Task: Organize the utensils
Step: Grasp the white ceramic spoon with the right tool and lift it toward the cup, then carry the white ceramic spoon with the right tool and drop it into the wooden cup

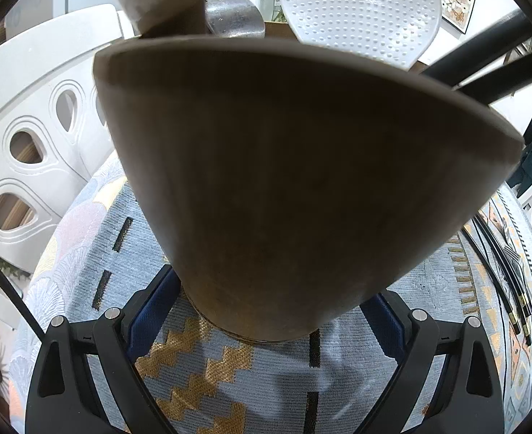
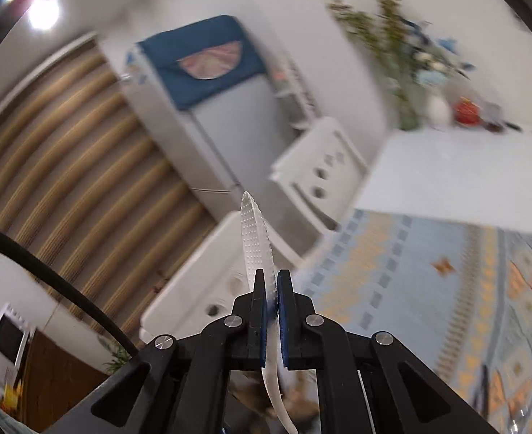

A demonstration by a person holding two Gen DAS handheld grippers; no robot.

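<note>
Right gripper point(image 2: 272, 291) clenched on white skimmer point(image 2: 255, 231), head toward 12 o'clock; left gripper point(image 1: 266, 311) grasps brown holder point(image 1: 294, 181), skimmer at 1 o'clock

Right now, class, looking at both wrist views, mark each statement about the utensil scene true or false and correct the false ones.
1. The right gripper is clamped on a white dimpled rice paddle. True.
2. The left gripper grips a glass jar. False: its pads sit either side of a brown holder.
3. The tablecloth is plain red. False: it is light blue with gold patterning.
4. A metal utensil already stands in the holder. True.
5. A white chair stands beside the table. True.
</note>
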